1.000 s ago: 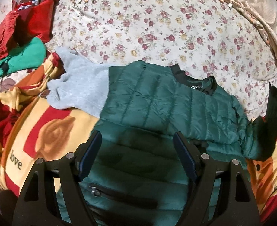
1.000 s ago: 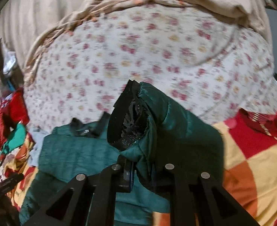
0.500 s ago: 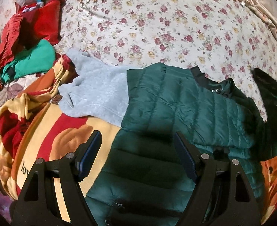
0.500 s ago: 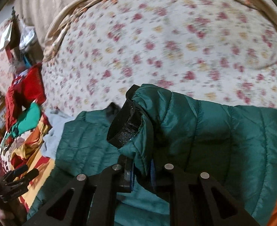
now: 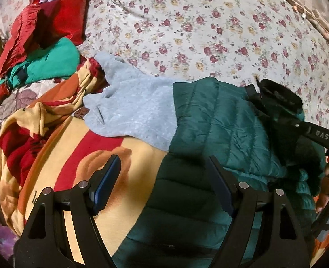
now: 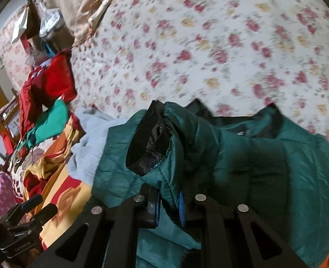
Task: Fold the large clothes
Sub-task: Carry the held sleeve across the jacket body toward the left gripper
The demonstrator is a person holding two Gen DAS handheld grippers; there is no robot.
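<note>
Right tongs point(image 6: 169, 205) pinch the green jacket's sleeve point(image 6: 164, 138), folding it across the jacket point(image 5: 220, 122) on the bed point(image 5: 209, 22); left tongs point(image 5: 162, 185) hover spread. Next, probably lay the sleeve flat.

Through the left wrist camera I see my left gripper point(image 5: 162, 183) with jaws wide apart and nothing between the pads, hovering over the lower hem of the green quilted jacket point(image 5: 220, 120). The jacket lies across the bed, partly on a yellow-and-red blanket point(image 5: 70, 169), partly on the floral sheet point(image 5: 198, 33). A grey sweatshirt point(image 5: 133, 109) sits beside it, its edge tucked under the jacket. Toward the bed's far left corner: red garments point(image 5: 52, 22) and a bright teal one point(image 5: 52, 64). At the right edge, my right gripper point(image 5: 298, 120) carries the jacket's black-cuffed sleeve point(image 5: 280, 96) over the jacket body.
</note>
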